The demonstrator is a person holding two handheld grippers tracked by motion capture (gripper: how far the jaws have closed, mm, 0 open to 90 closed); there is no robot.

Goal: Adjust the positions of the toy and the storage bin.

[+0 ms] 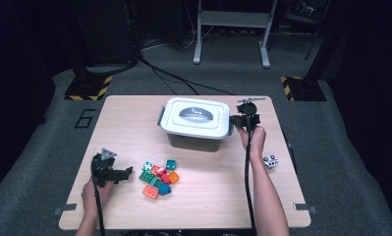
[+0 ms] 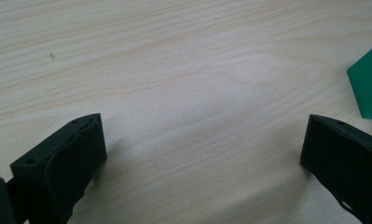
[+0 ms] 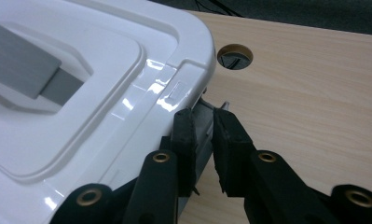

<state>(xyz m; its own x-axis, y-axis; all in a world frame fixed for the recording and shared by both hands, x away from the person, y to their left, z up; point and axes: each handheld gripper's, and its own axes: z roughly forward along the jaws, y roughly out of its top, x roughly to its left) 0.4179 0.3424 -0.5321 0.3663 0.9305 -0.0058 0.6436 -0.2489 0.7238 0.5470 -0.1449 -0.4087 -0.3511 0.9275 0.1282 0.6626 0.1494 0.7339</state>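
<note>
Pale wood table [image 1: 134,113], dark room w/ cables behind. White-lidded bin [image 1: 196,123] mid-table, toward far edge. Right gripper [image 3: 203,116] pinched tight on grey side latch [image 3: 203,122] at bin's right end, just under lid corner. Left gripper [image 2: 202,140] spread wide, nothing between, parked low over bare wood beside toy block pile [image 1: 158,178]. Risk, as judged: thin latch, shallow bite, so could slip off pads if pulled at an angle; nothing bracing bin, so whole bin may tip or skid instead of unlatching.
</note>
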